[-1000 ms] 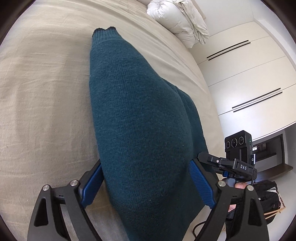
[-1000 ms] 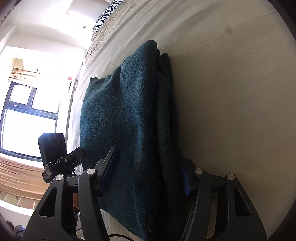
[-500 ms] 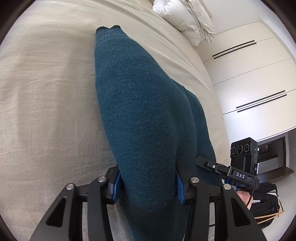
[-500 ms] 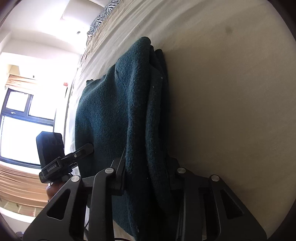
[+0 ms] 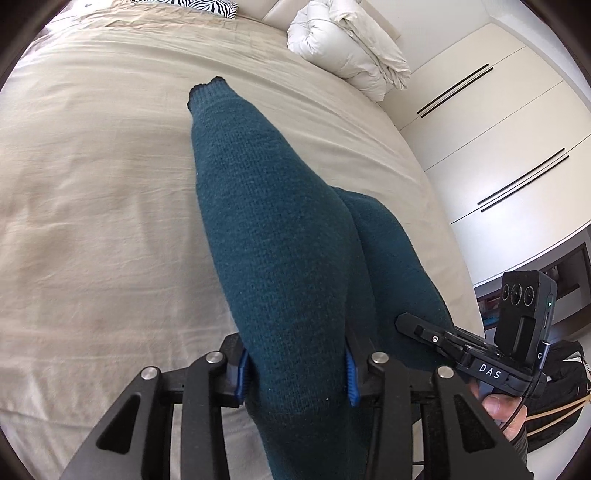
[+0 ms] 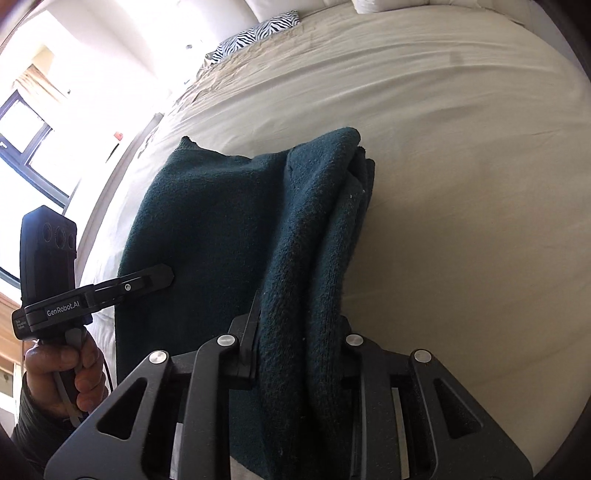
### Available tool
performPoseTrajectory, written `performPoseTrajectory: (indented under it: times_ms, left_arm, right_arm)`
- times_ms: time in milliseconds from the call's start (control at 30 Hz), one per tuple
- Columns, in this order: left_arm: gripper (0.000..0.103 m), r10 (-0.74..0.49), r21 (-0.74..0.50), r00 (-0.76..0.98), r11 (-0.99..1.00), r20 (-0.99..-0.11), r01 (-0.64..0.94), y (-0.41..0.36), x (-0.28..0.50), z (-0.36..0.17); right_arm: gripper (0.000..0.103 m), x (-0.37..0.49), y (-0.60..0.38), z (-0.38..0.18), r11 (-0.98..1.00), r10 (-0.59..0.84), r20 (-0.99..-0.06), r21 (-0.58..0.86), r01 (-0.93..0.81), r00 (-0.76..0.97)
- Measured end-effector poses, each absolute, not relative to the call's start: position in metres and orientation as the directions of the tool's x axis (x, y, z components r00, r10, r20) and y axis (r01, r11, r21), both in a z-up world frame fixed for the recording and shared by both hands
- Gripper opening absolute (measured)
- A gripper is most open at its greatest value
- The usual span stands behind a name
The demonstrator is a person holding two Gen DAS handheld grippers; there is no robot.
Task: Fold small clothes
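A dark teal knit sweater [image 5: 266, 229] lies folded lengthwise on the beige bed sheet [image 5: 92, 221], its cuff pointing away from me. My left gripper [image 5: 295, 365] has its blue pads pressed on the sweater's near end, and the jaws are still closing. In the right wrist view the sweater [image 6: 207, 229] shows a bunched, layered right edge. That thick edge sits between the jaws of my right gripper [image 6: 299, 343], which are closing and press on it. Both near corners are raised off the sheet. Each view shows the other gripper beside the cloth, held in a hand [image 6: 74, 369].
A white rolled duvet [image 5: 351, 48] and a zebra pillow [image 6: 258, 33] lie at the head of the bed. White wardrobe doors [image 5: 498, 129] stand to the right, a bright window [image 6: 22, 140] to the left. Bare sheet surrounds the sweater.
Both grippers went from open around the sweater's near end to closed on it. They have risen and drawn back, lifting that end, so more of the bed shows.
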State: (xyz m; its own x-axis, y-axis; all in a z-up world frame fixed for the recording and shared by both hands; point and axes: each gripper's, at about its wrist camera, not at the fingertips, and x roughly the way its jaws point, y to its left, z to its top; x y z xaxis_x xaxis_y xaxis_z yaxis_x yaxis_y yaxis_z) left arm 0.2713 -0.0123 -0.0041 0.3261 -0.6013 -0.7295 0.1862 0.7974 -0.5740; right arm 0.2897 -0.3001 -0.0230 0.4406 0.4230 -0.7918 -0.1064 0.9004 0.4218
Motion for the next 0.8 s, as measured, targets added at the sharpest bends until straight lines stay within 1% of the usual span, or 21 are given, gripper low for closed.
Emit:
performPoseTrajectory:
  times_ms: [267, 400, 467, 533, 633, 767, 800]
  left_arm:
    - [0.041, -0.561, -0.536, 0.381, 0.825, -0.735, 0.181, 0.054, 0.194, 0.015]
    - [0.041, -0.564, -0.554, 0.357, 0.821, -0.745, 0.139, 0.080, 0.167, -0.010]
    - [0.041, -0.561, -0.558, 0.338, 0.822, -0.756, 0.116, 0.087, 0.159, -0.030]
    - [0.042, -0.577, -0.584, 0.330, 0.807, -0.747, 0.091, 0.093, 0.155, -0.048]
    - [0.045, -0.613, -0.634, 0.345, 0.771, -0.711, 0.063, 0.101, 0.153, -0.061]
    - [0.049, -0.608, -0.635, 0.359, 0.771, -0.708, 0.053, 0.103, 0.147, -0.060]
    - [0.051, -0.605, -0.634, 0.362, 0.772, -0.709, 0.049, 0.107, 0.140, -0.061]
  right_arm:
    - [0.022, 0.219, -0.200, -0.009, 0.889, 0.456, -0.757, 0.404, -0.213, 0.467]
    - [0.022, 0.183, -0.163, -0.026, 0.882, 0.472, -0.756, 0.408, -0.237, 0.454]
    - [0.022, 0.174, -0.152, -0.044, 0.874, 0.485, -0.764, 0.436, -0.215, 0.425]
    - [0.022, 0.161, -0.154, -0.059, 0.878, 0.478, -0.771, 0.432, -0.205, 0.421]
    - [0.025, 0.152, -0.170, -0.080, 0.865, 0.498, -0.769, 0.470, -0.174, 0.401]
    - [0.039, 0.135, -0.193, -0.097, 0.822, 0.554, -0.729, 0.557, -0.122, 0.402]
    - [0.040, 0.131, -0.198, -0.098, 0.813, 0.562, -0.722, 0.572, -0.109, 0.404]
